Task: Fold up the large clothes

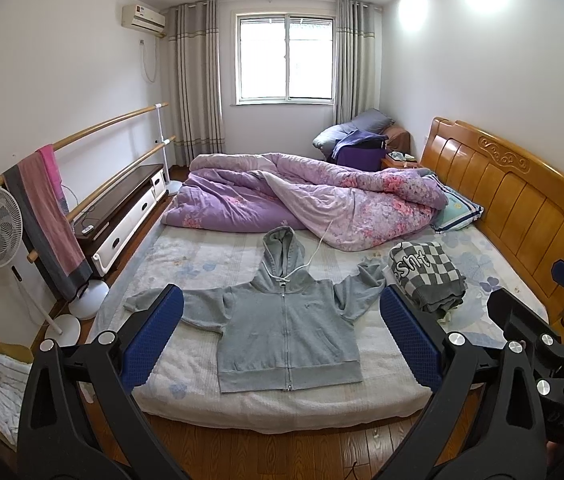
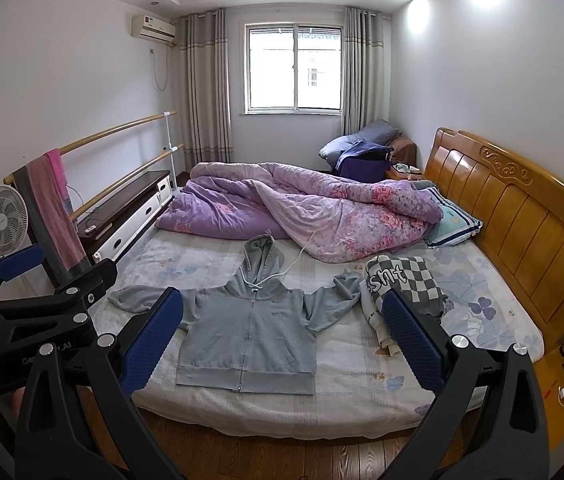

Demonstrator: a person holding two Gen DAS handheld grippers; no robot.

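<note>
Left wrist view: the left hand-held gripper (image 1: pixel 282 332) hangs spread wide and empty above the near edge of the bed (image 1: pixel 185 364), its blue pads framing a grey zip hoodie (image 1: pixel 286 320). The hoodie lies flat, front up and zipped, hood pointing far, both sleeves stretched out to left and right. Just beside the right sleeve sits a folded checked garment (image 1: pixel 428 270); a purple quilt (image 1: pixel 302 200) is heaped along the far side. The other gripper's frame shows at the right edge.

Right wrist view: the right hand-held gripper (image 2: pixel 282 334) is likewise spread and holds nothing, well back from the hoodie (image 2: pixel 249 332), which lies near the middle of the bed (image 2: pixel 362 380). The checked garment (image 2: pixel 402 280) touches the right cuff.

Folding looks not yet begun. A clean start would likely mean pinching each sleeve near its cuff and laying it across the chest without dragging the body, keeping clear of the neighbouring pile. No containers are in view.
</note>
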